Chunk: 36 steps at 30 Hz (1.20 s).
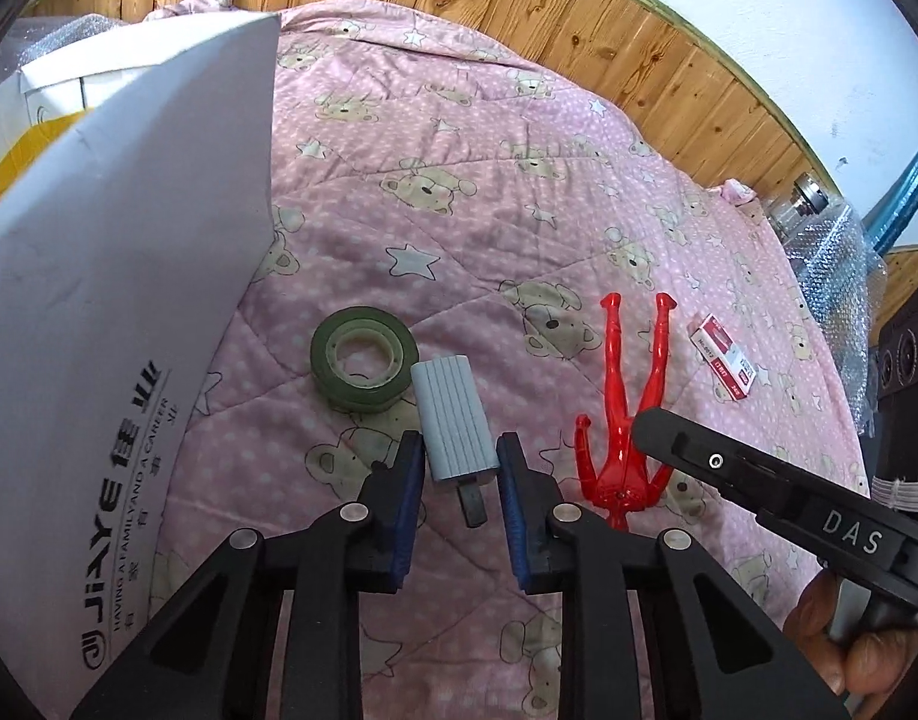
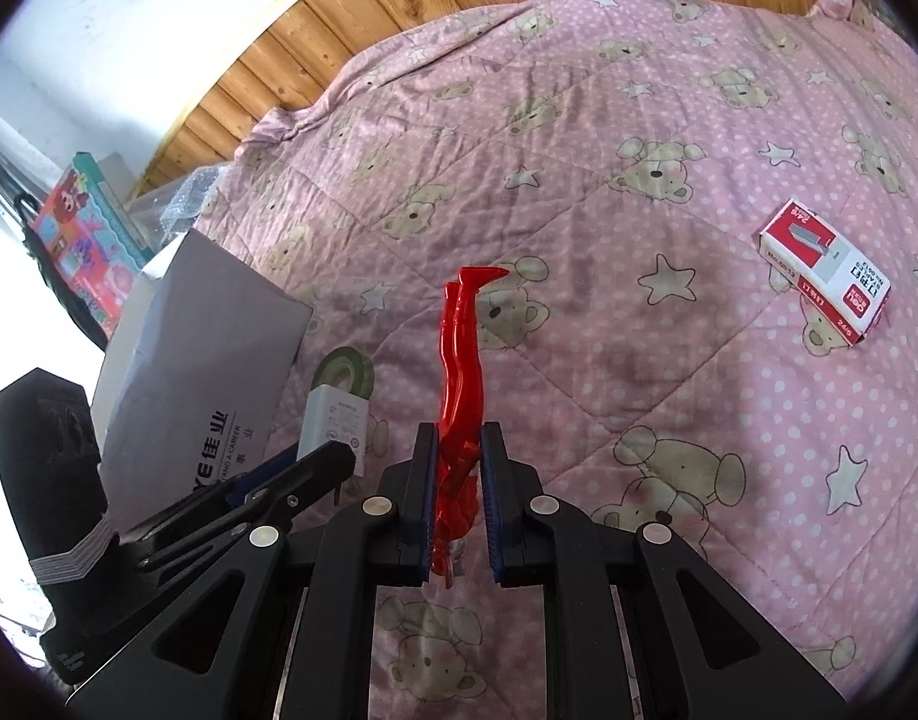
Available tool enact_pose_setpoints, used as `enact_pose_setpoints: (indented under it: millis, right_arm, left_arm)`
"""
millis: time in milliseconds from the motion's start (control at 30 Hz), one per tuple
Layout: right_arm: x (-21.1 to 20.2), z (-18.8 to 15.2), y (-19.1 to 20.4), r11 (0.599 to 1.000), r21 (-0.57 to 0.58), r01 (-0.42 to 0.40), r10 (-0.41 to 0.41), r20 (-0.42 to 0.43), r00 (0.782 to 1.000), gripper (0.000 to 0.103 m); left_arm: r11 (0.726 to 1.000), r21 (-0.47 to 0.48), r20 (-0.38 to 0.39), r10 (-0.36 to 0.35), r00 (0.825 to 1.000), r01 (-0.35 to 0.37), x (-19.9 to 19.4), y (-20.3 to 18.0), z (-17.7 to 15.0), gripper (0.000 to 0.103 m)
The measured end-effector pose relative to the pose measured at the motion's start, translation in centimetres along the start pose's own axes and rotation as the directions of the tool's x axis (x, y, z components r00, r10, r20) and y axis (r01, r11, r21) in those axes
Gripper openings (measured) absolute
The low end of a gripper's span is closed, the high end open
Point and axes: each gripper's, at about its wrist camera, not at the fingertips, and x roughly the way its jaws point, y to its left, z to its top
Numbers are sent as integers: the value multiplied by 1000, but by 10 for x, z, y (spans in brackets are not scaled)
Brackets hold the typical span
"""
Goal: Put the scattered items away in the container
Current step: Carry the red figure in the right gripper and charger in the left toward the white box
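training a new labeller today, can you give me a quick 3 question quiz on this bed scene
1. True or false: the right gripper has its pads around the red figure.
2. Multiple choice: what lies between the pads of the left gripper? A) tape roll B) grey charger C) staple box
3. Fill in: the one loose item with no gripper near it, lying alone to the right of the figure, is the ____.

Key
1. True. In the right wrist view the figure's torso sits between the pads.
2. B. The charger is between the pads, a small gap showing each side; the tape roll lies just beyond it.
3. staple box.
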Motion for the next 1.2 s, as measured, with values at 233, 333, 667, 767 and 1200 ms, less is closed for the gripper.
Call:
enact_pose_setpoints:
  millis: [233, 333, 667, 767, 1200]
  right_arm:
    - [-20, -7, 21, 1000, -28, 3, -2, 23, 1000, 14]
    - [-30, -11, 32, 999, -45, 6, -4, 36, 999, 14]
    - [-58, -24, 75, 994, -111, 16, -8, 75, 997, 14]
    - [-66, -28, 88, 991, -132, 22, -11, 87, 996, 14]
    - [-95, -43, 145, 975, -217, 43, -13, 135, 991, 14]
  left_arm:
    - [999, 37, 44, -21, 999, 19, -29, -10, -3, 25]
    - [998, 52, 67, -30, 997, 27, -44, -13, -4, 25]
    - [998, 67, 107, -26, 994, 19, -88, -11, -11, 25]
    - [998, 65, 122, -31, 992, 24, -101, -8, -13, 25]
    - [997, 46, 209, -68, 976, 60, -160, 9, -20, 25]
